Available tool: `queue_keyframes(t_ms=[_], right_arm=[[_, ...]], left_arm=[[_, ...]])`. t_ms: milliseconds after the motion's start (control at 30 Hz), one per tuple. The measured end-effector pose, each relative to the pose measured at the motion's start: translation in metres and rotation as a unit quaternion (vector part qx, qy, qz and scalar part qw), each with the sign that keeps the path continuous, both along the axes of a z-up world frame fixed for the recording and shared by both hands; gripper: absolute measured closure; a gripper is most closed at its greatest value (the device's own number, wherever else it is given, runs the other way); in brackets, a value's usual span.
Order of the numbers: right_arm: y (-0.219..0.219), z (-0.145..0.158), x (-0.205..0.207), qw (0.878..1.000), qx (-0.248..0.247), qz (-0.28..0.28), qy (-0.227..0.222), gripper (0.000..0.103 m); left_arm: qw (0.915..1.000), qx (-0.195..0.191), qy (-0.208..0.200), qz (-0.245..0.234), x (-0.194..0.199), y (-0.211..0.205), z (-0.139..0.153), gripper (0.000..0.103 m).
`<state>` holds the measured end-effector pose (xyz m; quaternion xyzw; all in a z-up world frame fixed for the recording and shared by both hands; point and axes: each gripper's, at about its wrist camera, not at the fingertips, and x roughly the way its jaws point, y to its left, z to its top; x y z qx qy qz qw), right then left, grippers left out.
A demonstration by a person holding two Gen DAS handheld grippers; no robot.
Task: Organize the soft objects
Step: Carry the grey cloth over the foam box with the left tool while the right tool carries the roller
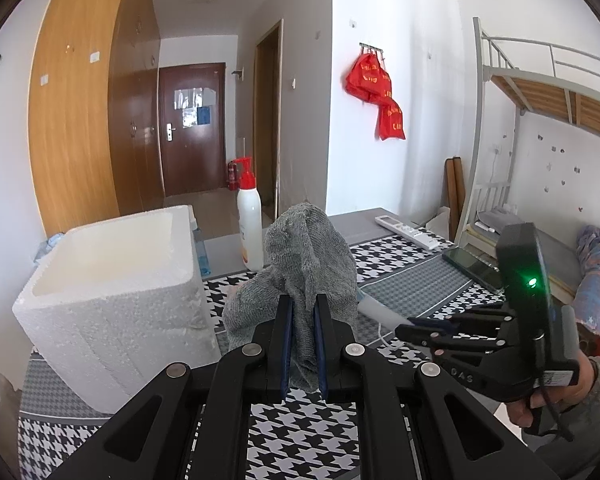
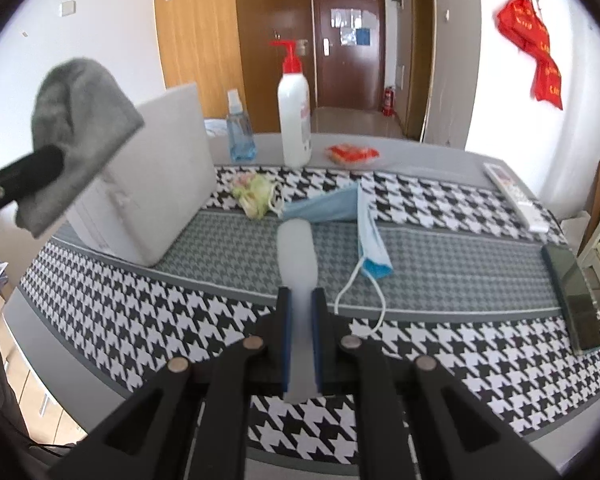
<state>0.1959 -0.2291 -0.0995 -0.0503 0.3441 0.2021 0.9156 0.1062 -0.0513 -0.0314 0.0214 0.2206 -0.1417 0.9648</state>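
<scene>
Over the houndstooth tablecloth, left gripper clamps grey cloth; right gripper pinches perhaps a mask.

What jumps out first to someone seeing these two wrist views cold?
The fluffy grey cloth pinched in the left gripper, raised beside the open white foam box. Next, the right gripper is clamped on a pale, blurred strip above the black-and-white houndstooth tablecloth, where a blue face mask lies just right of it. Behind stands a white pump bottle with a red top.
</scene>
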Motion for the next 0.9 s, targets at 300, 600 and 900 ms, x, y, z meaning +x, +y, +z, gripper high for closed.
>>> queue_keyframes(t_ms=[300,600,900], right_arm=[[-0.003,0.033,-0.014,0.999,0.017,-0.003,-0.043,0.091],[-0.001,0.053,-0.016,0.997,0.029,0.000,-0.070,0.091],[0.001,0.066,-0.018,0.996,0.039,0.002,-0.085,0.091]], left_arm=[[0.9999,-0.004,-0.011,0.004,-0.001,0.003,0.010,0.092],[0.9995,-0.001,-0.030,-0.001,-0.002,0.006,0.021,0.092],[0.9989,0.004,-0.044,0.012,-0.007,0.010,0.034,0.092]])
